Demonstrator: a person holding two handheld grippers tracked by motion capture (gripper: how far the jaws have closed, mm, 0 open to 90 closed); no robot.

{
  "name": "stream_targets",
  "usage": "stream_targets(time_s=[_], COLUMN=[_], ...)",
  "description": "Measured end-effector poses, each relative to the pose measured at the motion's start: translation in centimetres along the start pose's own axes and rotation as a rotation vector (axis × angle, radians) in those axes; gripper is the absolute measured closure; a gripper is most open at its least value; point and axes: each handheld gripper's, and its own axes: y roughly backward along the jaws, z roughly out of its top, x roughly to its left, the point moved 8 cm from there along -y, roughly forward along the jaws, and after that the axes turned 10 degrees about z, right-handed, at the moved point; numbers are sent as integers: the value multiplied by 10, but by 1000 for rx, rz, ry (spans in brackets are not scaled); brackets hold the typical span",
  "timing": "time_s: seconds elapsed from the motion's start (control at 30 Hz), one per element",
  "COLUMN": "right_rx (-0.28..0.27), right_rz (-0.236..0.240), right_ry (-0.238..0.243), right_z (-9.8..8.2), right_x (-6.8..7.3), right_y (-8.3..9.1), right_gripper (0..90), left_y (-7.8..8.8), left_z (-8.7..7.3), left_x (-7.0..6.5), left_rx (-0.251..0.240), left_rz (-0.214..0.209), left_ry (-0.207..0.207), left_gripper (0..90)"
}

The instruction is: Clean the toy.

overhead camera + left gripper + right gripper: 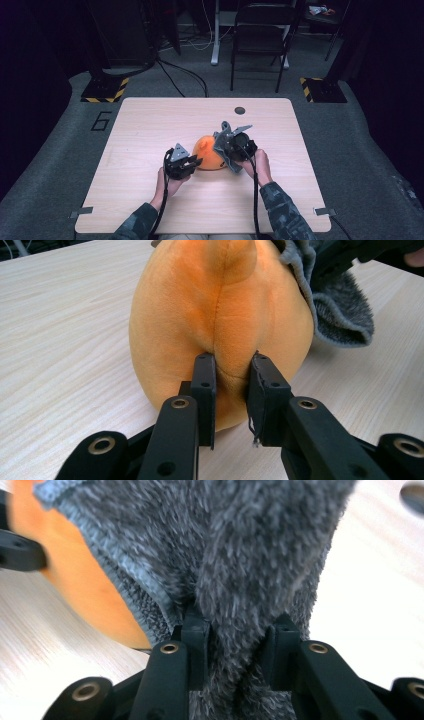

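Observation:
An orange plush toy (206,151) lies at the middle of the wooden table (145,125). My left gripper (197,161) comes at it from the left and is shut on a fold of its orange fabric (220,315), the pads (205,390) pinching along the seam. My right gripper (222,150) is at the toy's right side, shut on a grey fuzzy knit cloth (240,545) that drapes over the toy (85,585). In the left gripper view the grey cloth (340,310) hangs at the toy's upper right.
A dark round hole (240,110) marks the table's far side. Beyond the table stand a folding chair (260,35) and two bases with yellow-black tape (105,90). Cables run over the grey carpet.

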Motion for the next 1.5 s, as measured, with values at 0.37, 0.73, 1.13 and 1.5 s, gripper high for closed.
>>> stream_targets(time_s=[0.37,0.73,1.13,1.5], right_rx=[104,-52,-82,8], right_rz=[-19,18,20,-1], right_ry=[-91,-27,152,41], right_z=[-29,10,32,5], right_x=[-24,-5,45,8], right_y=[-23,23,19,4], right_gripper=[685,699,687,685], left_y=[0,-1,0,0], left_z=[-1,-1,-1,-1], left_x=[0,1,-1,0], left_rx=[0,-5,-3,-6], left_rz=[2,6,1,3], left_ry=[-1,4,-17,-20], left_gripper=[752,756,754,754])
